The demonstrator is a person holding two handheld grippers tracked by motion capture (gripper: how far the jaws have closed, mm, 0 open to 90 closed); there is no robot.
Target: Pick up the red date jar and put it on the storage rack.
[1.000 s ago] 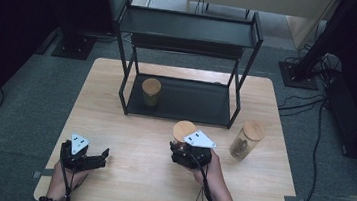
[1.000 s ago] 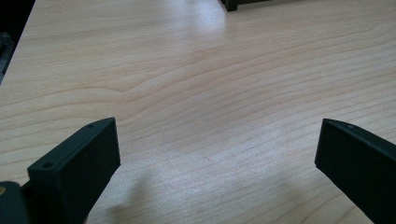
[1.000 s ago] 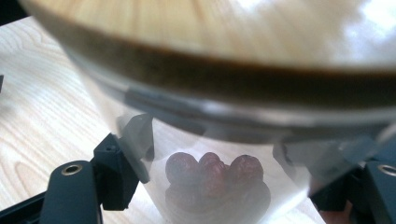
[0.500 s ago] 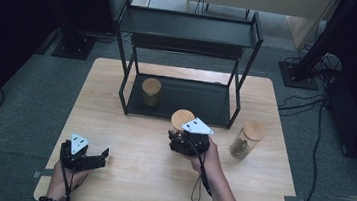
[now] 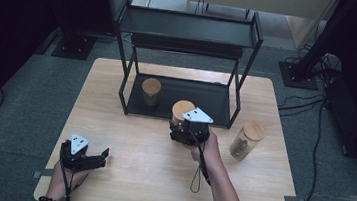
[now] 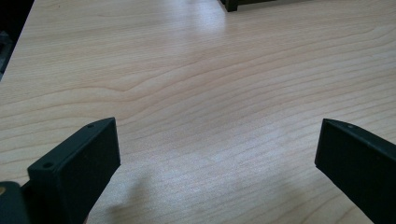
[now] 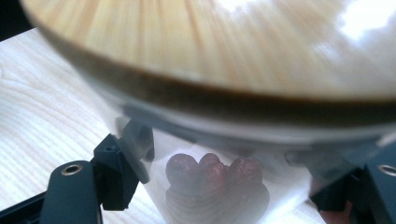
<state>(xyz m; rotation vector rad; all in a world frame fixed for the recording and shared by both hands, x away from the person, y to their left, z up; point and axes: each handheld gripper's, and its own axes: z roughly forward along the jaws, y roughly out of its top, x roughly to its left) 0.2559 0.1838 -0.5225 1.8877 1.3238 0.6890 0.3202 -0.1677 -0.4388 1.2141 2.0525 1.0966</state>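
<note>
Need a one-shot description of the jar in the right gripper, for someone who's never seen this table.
Start at the black two-tier rack at the table's far side. Just in front of its lower shelf, the right gripper clamps a clear jar with a wooden lid. It holds dark red fruits, and unlike the jar on the shelf and the jar at the right, it is gripped.

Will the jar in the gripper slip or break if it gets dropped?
The jar looks like clear glass, so it probably slips easily and could break. Its wide wooden lid likely makes it top-heavy. The right gripper clamps its body, which seems safer.
</note>
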